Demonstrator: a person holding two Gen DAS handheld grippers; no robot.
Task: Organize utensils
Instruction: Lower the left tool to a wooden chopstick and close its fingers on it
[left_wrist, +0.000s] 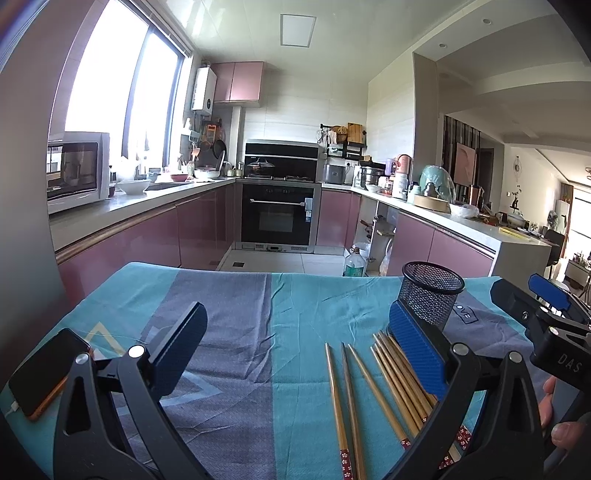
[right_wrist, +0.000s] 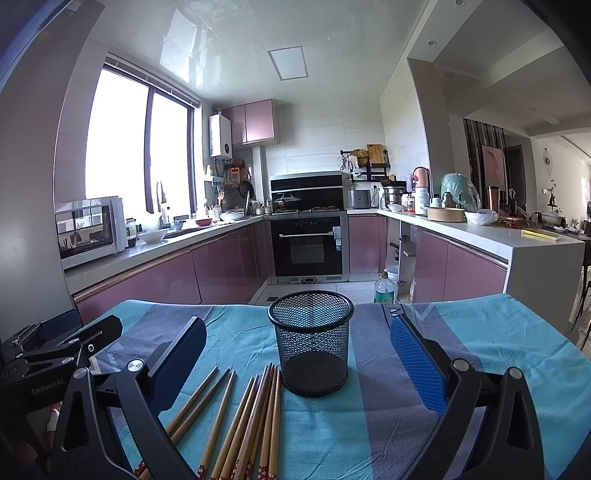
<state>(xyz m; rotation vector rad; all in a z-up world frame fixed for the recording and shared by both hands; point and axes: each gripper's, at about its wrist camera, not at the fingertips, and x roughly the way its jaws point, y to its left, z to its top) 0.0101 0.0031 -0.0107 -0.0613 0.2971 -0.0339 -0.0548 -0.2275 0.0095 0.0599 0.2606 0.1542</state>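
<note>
Left-wrist view, left to right. A smartphone (left_wrist: 48, 373) in an orange case lay at the left edge of the tablecloth (left_wrist: 236, 332), touching nothing else, its near end cut off behind the gripper frame. The left gripper (left_wrist: 295, 354) was held wide apart and empty, one dark finger at left and one blue-padded finger at right. The wooden chopsticks (left_wrist: 373, 391) lay flat on the cloth in a loose fan between the fingers, toward the right one; three lay apart, the rest bunched and partly hidden under the right finger. Their red flowered ends ran out of frame at the bottom. The black mesh holder (left_wrist: 432, 295) stood upright just beyond the right fingertip, its base concealed behind it. The right gripper (left_wrist: 546, 299) appeared at the far right, only partly in frame, with a person's fingertips (left_wrist: 561, 435) below it.

Right-wrist view, left to right. The left gripper (right_wrist: 74, 336) showed at the left edge. The right gripper (right_wrist: 299, 354) was likewise wide open and empty. The chopsticks (right_wrist: 243, 421) lay between its fingers, nearer the left one, their tips just beside the holder's base; whether they touched it could not be made out. The mesh holder (right_wrist: 312, 343) stood empty, centred between the fingers.
</note>
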